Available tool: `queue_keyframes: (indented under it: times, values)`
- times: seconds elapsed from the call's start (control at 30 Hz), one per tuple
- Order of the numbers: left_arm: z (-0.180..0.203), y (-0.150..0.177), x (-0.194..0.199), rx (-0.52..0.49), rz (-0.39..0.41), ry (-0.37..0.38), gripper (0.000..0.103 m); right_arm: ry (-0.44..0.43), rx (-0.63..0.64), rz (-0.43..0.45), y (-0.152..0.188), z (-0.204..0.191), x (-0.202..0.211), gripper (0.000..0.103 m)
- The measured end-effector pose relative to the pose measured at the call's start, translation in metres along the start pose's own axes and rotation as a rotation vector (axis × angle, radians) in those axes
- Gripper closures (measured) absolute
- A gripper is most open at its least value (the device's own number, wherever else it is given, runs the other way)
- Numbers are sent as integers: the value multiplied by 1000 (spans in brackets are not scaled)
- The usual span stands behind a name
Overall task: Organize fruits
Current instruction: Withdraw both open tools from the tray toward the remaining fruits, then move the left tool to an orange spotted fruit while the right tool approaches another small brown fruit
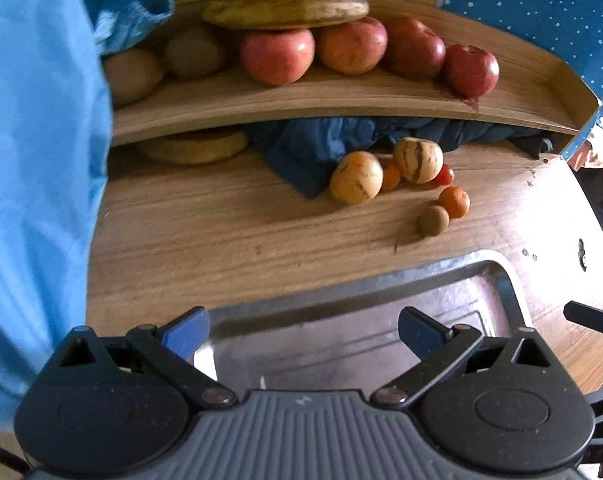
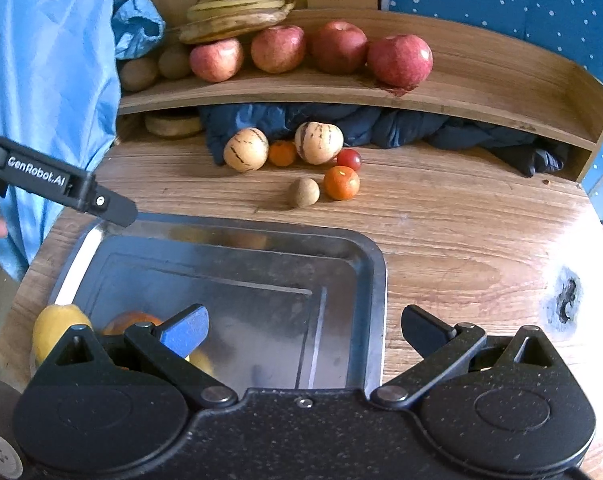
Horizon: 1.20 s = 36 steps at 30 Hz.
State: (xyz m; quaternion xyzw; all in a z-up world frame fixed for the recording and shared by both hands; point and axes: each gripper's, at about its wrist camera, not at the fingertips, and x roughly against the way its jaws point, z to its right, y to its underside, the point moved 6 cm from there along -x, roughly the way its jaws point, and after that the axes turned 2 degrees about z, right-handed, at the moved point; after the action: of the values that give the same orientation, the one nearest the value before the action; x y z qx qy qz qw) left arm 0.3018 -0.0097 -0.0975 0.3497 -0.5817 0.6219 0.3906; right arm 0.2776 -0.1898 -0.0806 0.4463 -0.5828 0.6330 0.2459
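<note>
both grippers hover over the near part of a metal tray (image 2: 365, 280) on a wooden table (image 2: 461, 240). the left gripper (image 1: 303, 330) has its jaws spread wide with nothing between them, and the right gripper (image 2: 305, 328) is likewise wide open and empty. the loose fruit lies well ahead of both, beyond the tray's far rim: 2 striped pale melons (image 2: 246, 149), 2 oranges (image 2: 341, 183), 1 small red tomato (image 2: 349, 159) and 1 kiwi (image 2: 303, 192), the kiwi nearest the tray. on the shelf (image 2: 341, 92) above sit 4 red apples (image 2: 399, 60), a bunch of bananas (image 2: 237, 8) and 2 brown kiwis (image 2: 157, 66) at its left end. inside the tray's near left corner a yellow fruit (image 2: 57, 328) and something orange show behind the right gripper's finger. bare wood lies open between tray rim and fruit, and to the tray's right. a dark cloth (image 2: 381, 124) fills the space under the shelf, and blue fabric (image 2: 49, 80) crowds the left edge.
</note>
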Motion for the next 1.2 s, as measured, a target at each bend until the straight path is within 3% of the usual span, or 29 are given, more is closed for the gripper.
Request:
queue_keyframes:
  times: [0.53,0.9,1.2]
  values:
    - [3,-52,-45,-8,14,89,1,42,-61,-2,-37,9,-28,1]
    - [9,-76,-73,-2,14,166,1,4,-82,14,-67,4,-67,1]
    - [9,-79,-86,36,-17,244,13,-1,-69,-1,-74,-1,-88,18]
